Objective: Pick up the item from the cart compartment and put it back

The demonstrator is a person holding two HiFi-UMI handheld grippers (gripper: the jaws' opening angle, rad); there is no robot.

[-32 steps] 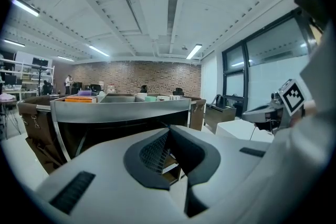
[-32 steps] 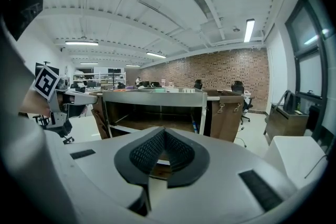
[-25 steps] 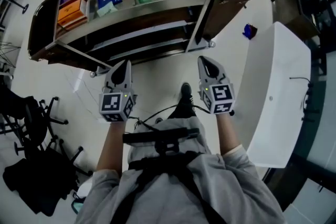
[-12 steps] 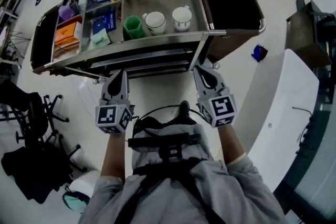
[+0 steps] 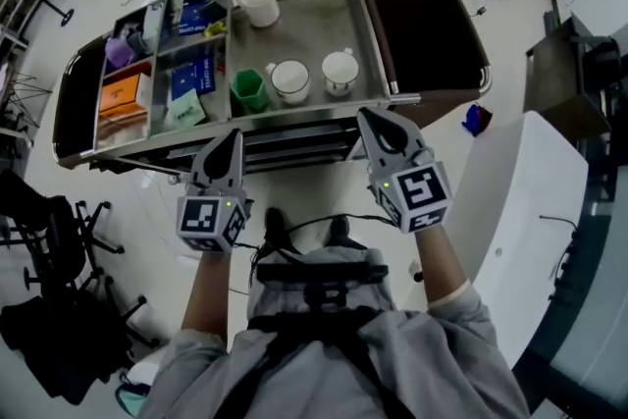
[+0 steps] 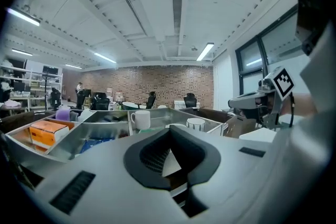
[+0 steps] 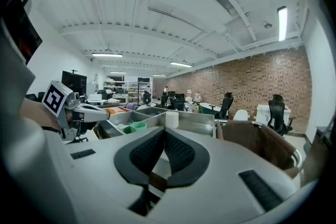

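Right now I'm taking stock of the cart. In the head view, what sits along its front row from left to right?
orange box → blue packet → green cup → white mug → second white mug

From my head I look steeply down on the cart (image 5: 319, 20), close ahead. Cameras on my left gripper (image 5: 233, 136) and right gripper (image 5: 369, 117) look about level across its near edge, and all three views share its compartments.

grey T-shirt (image 5: 392, 368) — short sleeves | black chest harness (image 5: 319, 289) | dark shoes (image 5: 278, 226)
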